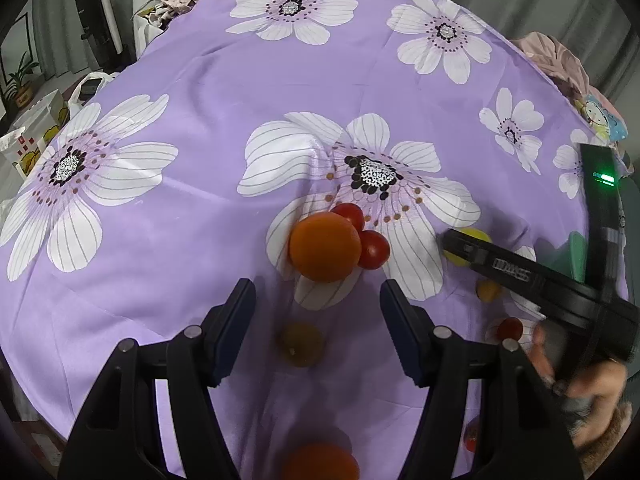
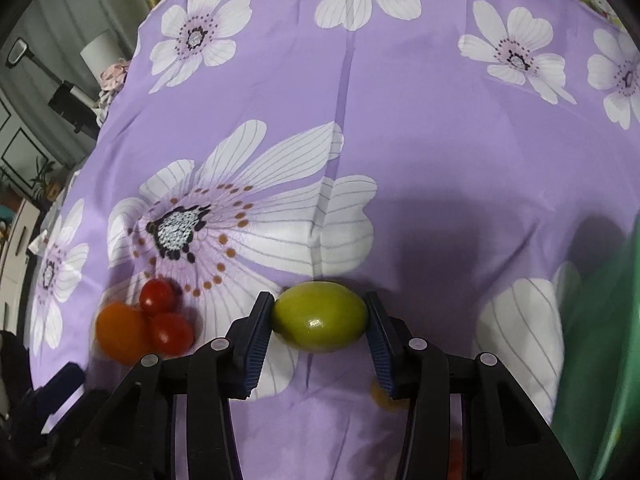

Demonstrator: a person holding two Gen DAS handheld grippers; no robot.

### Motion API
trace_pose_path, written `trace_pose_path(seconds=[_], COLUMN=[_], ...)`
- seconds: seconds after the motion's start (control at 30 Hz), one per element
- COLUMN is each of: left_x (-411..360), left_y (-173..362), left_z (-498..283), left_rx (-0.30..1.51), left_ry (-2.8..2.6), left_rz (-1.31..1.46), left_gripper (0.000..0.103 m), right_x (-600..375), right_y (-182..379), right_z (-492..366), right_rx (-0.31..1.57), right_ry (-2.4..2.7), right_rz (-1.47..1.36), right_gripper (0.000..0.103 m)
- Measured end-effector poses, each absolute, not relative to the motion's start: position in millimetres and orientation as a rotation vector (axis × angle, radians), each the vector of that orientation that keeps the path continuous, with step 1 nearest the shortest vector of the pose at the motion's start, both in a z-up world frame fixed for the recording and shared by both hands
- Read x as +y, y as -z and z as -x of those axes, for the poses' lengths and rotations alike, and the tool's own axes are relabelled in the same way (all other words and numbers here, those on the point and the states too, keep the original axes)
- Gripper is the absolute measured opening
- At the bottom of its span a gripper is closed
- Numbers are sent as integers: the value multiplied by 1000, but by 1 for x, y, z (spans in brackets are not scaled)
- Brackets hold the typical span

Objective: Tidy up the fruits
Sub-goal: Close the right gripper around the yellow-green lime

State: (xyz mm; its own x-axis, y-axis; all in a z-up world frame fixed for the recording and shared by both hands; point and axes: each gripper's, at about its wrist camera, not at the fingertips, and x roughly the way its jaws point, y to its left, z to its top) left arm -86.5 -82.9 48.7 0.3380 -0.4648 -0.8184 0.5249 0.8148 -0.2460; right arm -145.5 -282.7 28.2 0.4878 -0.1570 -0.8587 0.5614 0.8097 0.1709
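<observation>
Purple cloth [image 1: 200, 200] printed with big white flowers, spread over the table.

Left wrist view: left claw [image 1: 318, 336] at the lower middle, fingers apart, nothing between the pads. Just above it, at frame centre, an orange fruit [image 1: 325, 248] with two red cherry tomatoes [image 1: 374, 249] touching its upper right side. A dull brownish-yellow fruit [image 1: 301, 343] on the cloth in the gap between the fingers, untouched. Another orange fruit [image 1: 320, 462] cut off at the bottom edge. At the right, the right claw [image 1: 460, 246] reaching in from the lower right, held by a hand [image 1: 592, 384], tip over a yellow-green fruit mostly hidden behind it. Below that claw's arm, a small yellow fruit [image 1: 489, 290] and a small red tomato [image 1: 510, 329]. Green object [image 1: 576, 254] at the right edge, behind the tool.

Right wrist view: right claw [image 2: 320, 316] at the lower middle, clamped on a yellow-green oval fruit [image 2: 320, 317], both pads pressed against its ends, fruit lying crosswise, low over the cloth; touching the cloth or not, cannot tell. At the lower left, the same orange fruit [image 2: 120, 334] and two cherry tomatoes [image 2: 158, 296] bunched together, apart from the claw. Blurred green container wall [image 2: 600, 340] along the right edge. Small yellow fruit [image 2: 380, 394] partly hidden behind the right finger.
</observation>
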Motion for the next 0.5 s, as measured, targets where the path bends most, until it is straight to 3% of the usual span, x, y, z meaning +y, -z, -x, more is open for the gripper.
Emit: trace_pose_path(seconds=[0.2, 0.5], left_x=[-83, -88], left_y=[-47, -45], left_z=[85, 90], left_rx=[1049, 1045], left_ry=[635, 624], left_rz=[-65, -102], left_gripper=[65, 65], right_x=[-267, -241], right_y=[-43, -21], right_z=[186, 194], right_rx=[966, 1075], right_ry=[352, 348], right_rz=[-581, -528], right_gripper=[47, 47])
